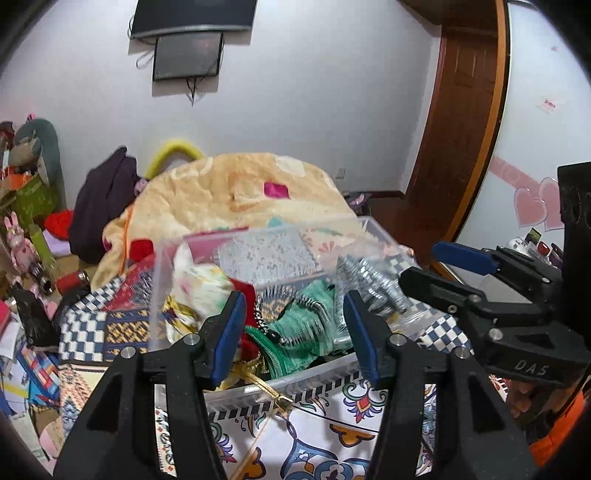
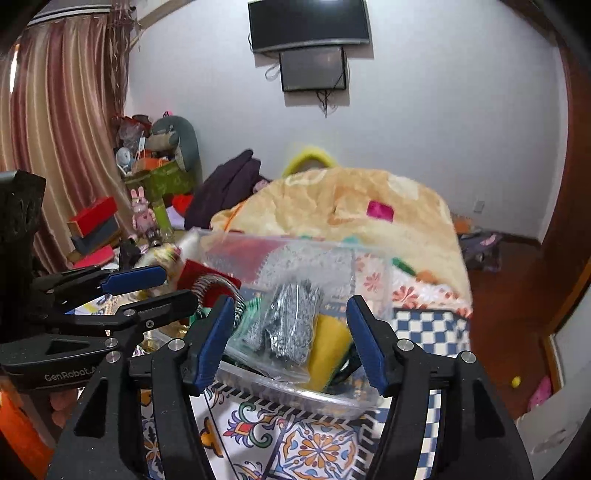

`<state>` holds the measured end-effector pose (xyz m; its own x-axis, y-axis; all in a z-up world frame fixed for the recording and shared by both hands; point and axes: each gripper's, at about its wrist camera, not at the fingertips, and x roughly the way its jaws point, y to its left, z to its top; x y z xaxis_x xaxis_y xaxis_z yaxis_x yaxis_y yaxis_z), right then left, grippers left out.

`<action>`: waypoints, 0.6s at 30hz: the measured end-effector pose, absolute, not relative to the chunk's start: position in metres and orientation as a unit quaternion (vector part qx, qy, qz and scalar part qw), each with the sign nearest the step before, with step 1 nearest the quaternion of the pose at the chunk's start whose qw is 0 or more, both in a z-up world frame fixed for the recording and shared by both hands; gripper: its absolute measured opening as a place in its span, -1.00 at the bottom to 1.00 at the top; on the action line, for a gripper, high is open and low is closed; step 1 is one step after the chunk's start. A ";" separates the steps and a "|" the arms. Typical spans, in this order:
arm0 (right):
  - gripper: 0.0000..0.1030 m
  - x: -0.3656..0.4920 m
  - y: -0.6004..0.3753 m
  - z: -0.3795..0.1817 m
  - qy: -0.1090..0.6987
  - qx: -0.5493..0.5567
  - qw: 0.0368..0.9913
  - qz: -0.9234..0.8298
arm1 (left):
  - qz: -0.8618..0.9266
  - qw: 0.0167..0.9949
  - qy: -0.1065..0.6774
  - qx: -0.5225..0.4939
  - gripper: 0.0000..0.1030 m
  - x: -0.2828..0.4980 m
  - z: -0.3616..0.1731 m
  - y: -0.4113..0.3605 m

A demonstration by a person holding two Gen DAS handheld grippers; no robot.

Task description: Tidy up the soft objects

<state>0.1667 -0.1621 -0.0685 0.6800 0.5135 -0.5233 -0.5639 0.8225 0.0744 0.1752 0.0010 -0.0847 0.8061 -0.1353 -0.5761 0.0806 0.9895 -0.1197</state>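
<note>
A clear plastic bin (image 1: pixel 295 386) sits on a patterned bedspread and holds soft things: a green knit piece (image 1: pixel 310 332), a white patterned cloth (image 1: pixel 195 280) and a clear zip bag of silver-grey material (image 1: pixel 369 280). My left gripper (image 1: pixel 293 332) is open and empty just over the bin's near rim. My right gripper (image 2: pixel 291 336) is open and empty over the same bin (image 2: pixel 332 400), with the zip bag (image 2: pixel 291 325) and a yellow cloth (image 2: pixel 328 350) between its fingers' line of sight. The right gripper also shows in the left wrist view (image 1: pixel 436 262), and the left gripper in the right wrist view (image 2: pixel 162 288).
A peach blanket (image 1: pixel 240 195) is heaped behind the bin. A dark purple garment (image 1: pixel 103 199) lies at the back left. Boxes, plush toys and clutter (image 2: pixel 147 173) fill the left side. A wooden door (image 1: pixel 461 129) stands at right. Monitors (image 2: pixel 310 22) hang on the wall.
</note>
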 end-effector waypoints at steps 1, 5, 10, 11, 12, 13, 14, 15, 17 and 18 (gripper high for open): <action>0.16 0.163 -0.164 -0.063 0.263 -0.046 0.918 0.294 | -0.056 0.952 0.298 -0.044 0.06 0.171 -0.079 0.001; 0.16 0.148 -0.170 -0.042 0.231 -0.045 0.927 0.293 | -0.059 0.960 0.266 -0.055 0.06 0.152 -0.054 0.004; 0.16 0.127 -0.178 -0.014 0.190 -0.033 0.937 0.291 | -0.056 0.973 0.218 -0.056 0.06 0.123 -0.021 0.006; 0.16 0.122 -0.180 -0.009 0.181 -0.029 0.939 0.291 | -0.054 0.975 0.207 -0.054 0.07 0.116 -0.014 0.006; 0.16 0.117 -0.182 -0.004 0.172 -0.026 0.941 0.291 | -0.052 0.979 0.192 -0.053 0.16 0.107 -0.006 0.005; 0.16 0.113 -0.183 0.000 0.165 -0.023 0.942 0.291 | -0.049 0.981 0.180 -0.053 0.28 0.099 0.000 0.006; 0.16 0.108 -0.185 0.006 0.155 -0.020 0.944 0.291 | -0.048 0.983 0.172 -0.054 0.34 0.093 0.004 0.006; 0.16 0.104 -0.187 0.009 0.149 -0.019 0.945 0.291 | -0.046 0.985 0.160 -0.055 0.44 0.086 0.010 0.007; 0.28 0.095 -0.191 0.015 0.135 -0.013 0.947 0.291 | -0.046 0.987 0.144 -0.058 0.49 0.074 0.019 0.008; 0.39 0.093 -0.191 0.018 0.129 -0.011 0.948 0.290 | -0.047 0.987 0.141 -0.058 0.55 0.070 0.021 0.008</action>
<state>0.0934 -0.1910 0.0179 0.7982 0.5479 -0.2505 -0.5534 0.8311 0.0544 0.0700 0.0084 0.0212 0.9558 -0.1085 -0.2731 0.0758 0.9889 -0.1275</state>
